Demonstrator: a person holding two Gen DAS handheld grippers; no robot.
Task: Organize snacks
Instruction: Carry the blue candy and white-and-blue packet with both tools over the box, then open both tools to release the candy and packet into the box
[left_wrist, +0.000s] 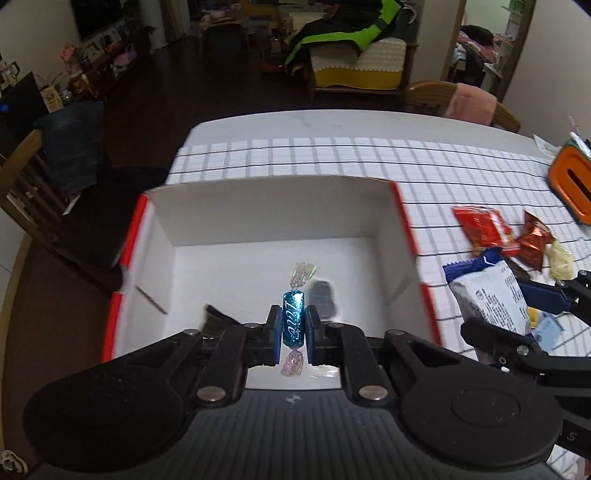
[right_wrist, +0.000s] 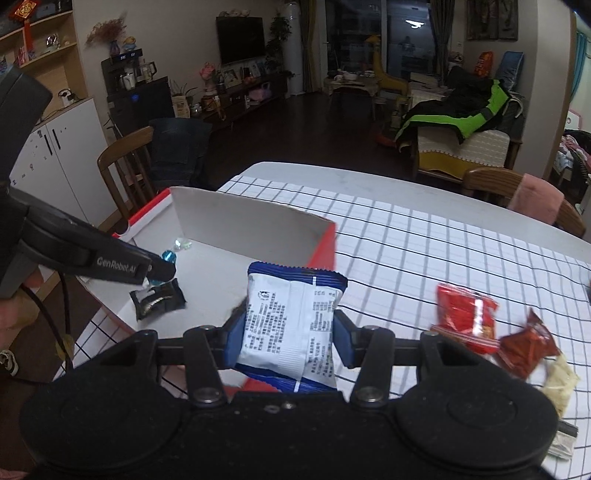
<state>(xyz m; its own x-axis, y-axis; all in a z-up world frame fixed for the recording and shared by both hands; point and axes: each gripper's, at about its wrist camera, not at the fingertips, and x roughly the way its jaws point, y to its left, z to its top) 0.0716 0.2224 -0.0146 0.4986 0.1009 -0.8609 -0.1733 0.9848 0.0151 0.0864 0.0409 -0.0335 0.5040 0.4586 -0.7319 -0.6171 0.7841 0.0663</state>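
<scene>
left gripper (left_wrist: 291, 326): fingers clamped on blue candy (left_wrist: 293, 318), above box (left_wrist: 277, 218) | right gripper (right_wrist: 288, 334): fingers clamped on white-blue packet (right_wrist: 291, 325), beside box | red packets (right_wrist: 466, 317) on surface (right_wrist: 424, 236)

floor: dark wood (right_wrist: 332, 122) | wall: tv (right_wrist: 240, 38) | sofa (right_wrist: 476, 147) | wooden chair (right_wrist: 125, 166) | dim light
</scene>
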